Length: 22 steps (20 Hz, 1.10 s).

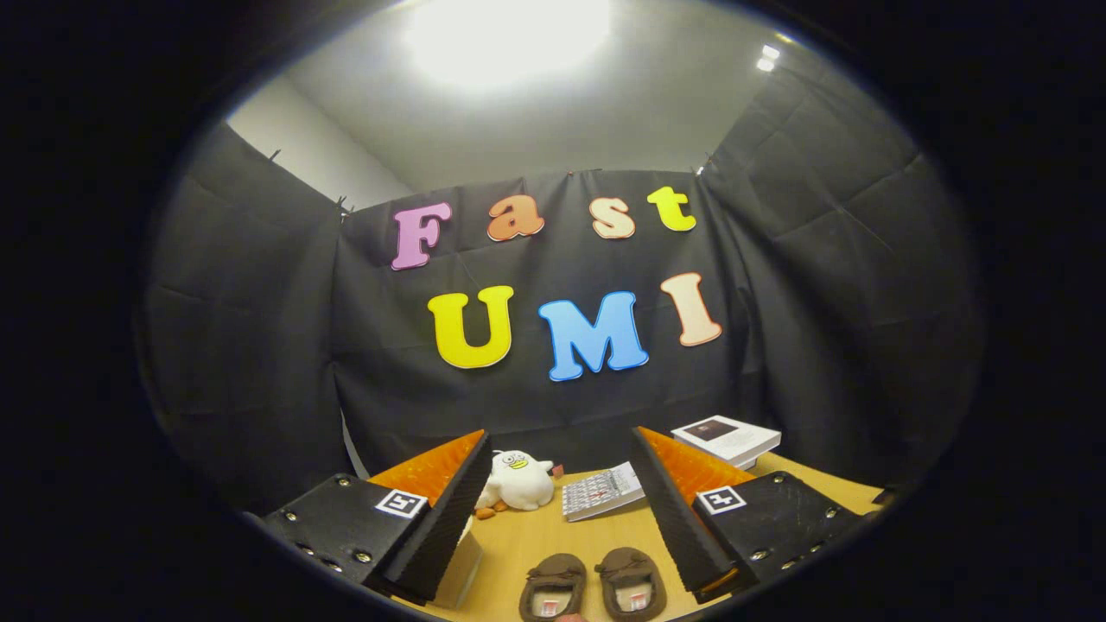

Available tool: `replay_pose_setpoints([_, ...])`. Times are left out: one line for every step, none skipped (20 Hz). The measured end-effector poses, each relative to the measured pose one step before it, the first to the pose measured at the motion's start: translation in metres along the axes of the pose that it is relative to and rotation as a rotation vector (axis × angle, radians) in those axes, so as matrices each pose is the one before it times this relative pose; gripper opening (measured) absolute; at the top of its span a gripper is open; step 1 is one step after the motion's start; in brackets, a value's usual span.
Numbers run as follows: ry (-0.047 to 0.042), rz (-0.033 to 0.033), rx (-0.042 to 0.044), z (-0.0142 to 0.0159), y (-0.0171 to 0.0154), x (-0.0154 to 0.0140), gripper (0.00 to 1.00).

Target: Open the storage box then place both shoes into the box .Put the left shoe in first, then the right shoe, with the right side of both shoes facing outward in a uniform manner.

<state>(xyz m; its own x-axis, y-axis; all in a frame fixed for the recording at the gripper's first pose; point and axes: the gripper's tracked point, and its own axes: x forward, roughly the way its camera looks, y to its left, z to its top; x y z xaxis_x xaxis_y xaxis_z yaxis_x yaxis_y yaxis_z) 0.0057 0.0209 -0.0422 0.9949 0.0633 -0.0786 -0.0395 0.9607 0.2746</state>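
Note:
Two brown slipper-like shoes lie side by side on the wooden table (536,536), toes pointing away: the left shoe (554,587) and the right shoe (632,583). They sit low between my fingers, close to the camera. My gripper (562,501) is open wide, held above the table, with nothing between its fingers (432,518). A pale box-like edge (460,566) shows just beside the left finger, mostly hidden by it; I cannot tell if it is the storage box.
A white plush duck (517,479) sits at the back of the table beyond the left finger. Next to it stands a small desk calendar (602,492). A stack of white books (727,439) lies at the back right.

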Motion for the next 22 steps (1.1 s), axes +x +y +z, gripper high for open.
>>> replay_pose_setpoints([0.02404,0.01172,0.04508,-0.00851,0.00395,0.00133,0.98])
replay_pose_setpoints([0.02408,0.00773,0.04023,-0.00892,0.00338,0.00164,0.98])
replay_pose_setpoints([0.02144,0.00488,0.03400,-0.00816,0.00209,0.00086,0.98])
replay_pose_setpoints([0.02348,0.00780,0.03849,-0.00875,0.00386,0.00178,0.98])
replay_pose_setpoints([0.02154,0.00456,0.03759,-0.00895,0.00262,0.00122,0.98])
replay_pose_setpoints([0.01981,0.01522,0.04177,-0.00806,0.00530,0.00151,0.98])
replay_pose_setpoints([0.02501,0.00881,0.04786,-0.01093,0.00440,0.00267,0.97])
replay_pose_setpoints([0.02061,0.00466,0.04149,-0.00823,0.00117,0.00231,0.97])
replay_pose_setpoints([0.03001,0.00305,0.05183,-0.01049,0.00107,0.00334,0.97])
replay_pose_setpoints([0.02910,0.00568,0.04241,-0.00833,0.00088,0.00281,0.97])
replay_pose_setpoints([0.03470,0.00429,0.04620,-0.01180,0.00028,0.00279,0.97])
replay_pose_setpoints([0.03141,0.00128,0.03776,-0.00955,-0.00114,0.00307,0.97])
replay_pose_setpoints([0.02585,0.00350,0.03303,-0.00947,-0.00101,0.00429,0.97])
replay_pose_setpoints([0.03381,0.01198,0.04301,-0.01058,-0.00085,0.00397,0.97])
replay_pose_setpoints([0.04047,0.01388,0.05370,-0.01486,-0.00026,0.00546,0.97])
replay_pose_setpoints([0.03553,0.00756,0.04338,-0.01099,-0.00160,0.00546,0.97])
replay_pose_setpoints([0.03129,-0.00779,0.03366,-0.01000,-0.00412,0.00350,0.98])
replay_pose_setpoints([0.02806,-0.00289,0.02595,-0.00968,-0.00213,0.00488,0.98])
replay_pose_setpoints([0.02116,0.00161,0.01263,-0.00733,0.00130,0.00401,0.97])
replay_pose_setpoints([0.02179,0.00555,0.01151,-0.00677,0.00021,0.00446,0.98])
replay_pose_setpoints([0.02218,0.00885,0.01164,-0.00735,-0.00020,0.00661,0.97])
replay_pose_setpoints([0.02176,0.00710,0.02030,-0.00521,-0.00163,0.00652,0.98])
